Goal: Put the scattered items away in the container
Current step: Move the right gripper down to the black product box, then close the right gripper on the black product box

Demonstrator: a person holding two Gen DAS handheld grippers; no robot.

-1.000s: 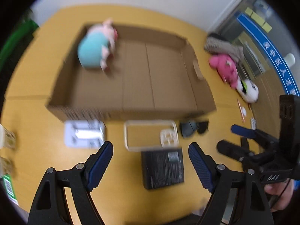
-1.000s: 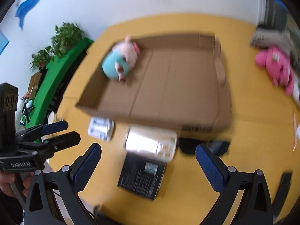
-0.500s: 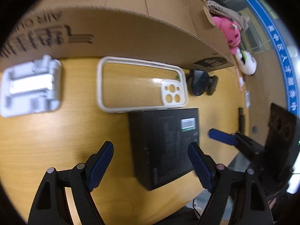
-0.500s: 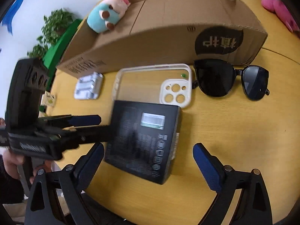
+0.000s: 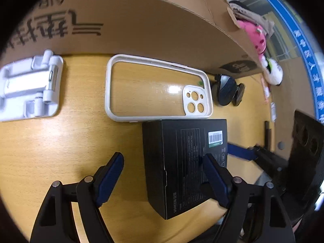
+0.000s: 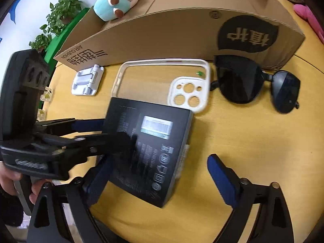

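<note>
A black product box (image 5: pixel 182 162) lies on the yellow table, also in the right wrist view (image 6: pixel 149 147). My left gripper (image 5: pixel 164 178) is open, its fingers astride the box's near left part. My right gripper (image 6: pixel 160 180) is open and close over the same box. Behind the box lie a white phone case (image 5: pixel 156 91) (image 6: pixel 168 81), black sunglasses (image 6: pixel 255 85) (image 5: pixel 226 91) and a white folding stand (image 5: pixel 30 89) (image 6: pixel 88 81). The big cardboard box (image 5: pixel 141 26) (image 6: pixel 172 34) stands behind them with a plush pig (image 6: pixel 115 2) inside.
A pink plush (image 5: pixel 256 38) and a white plush (image 5: pixel 272 71) lie on the table right of the cardboard box. Green plants (image 6: pixel 56 22) stand beyond the table's left side. The near table edge (image 5: pixel 249 180) runs just below the black box.
Both grippers have come down from a high view over the cardboard box to close over the black box. They stay open.
</note>
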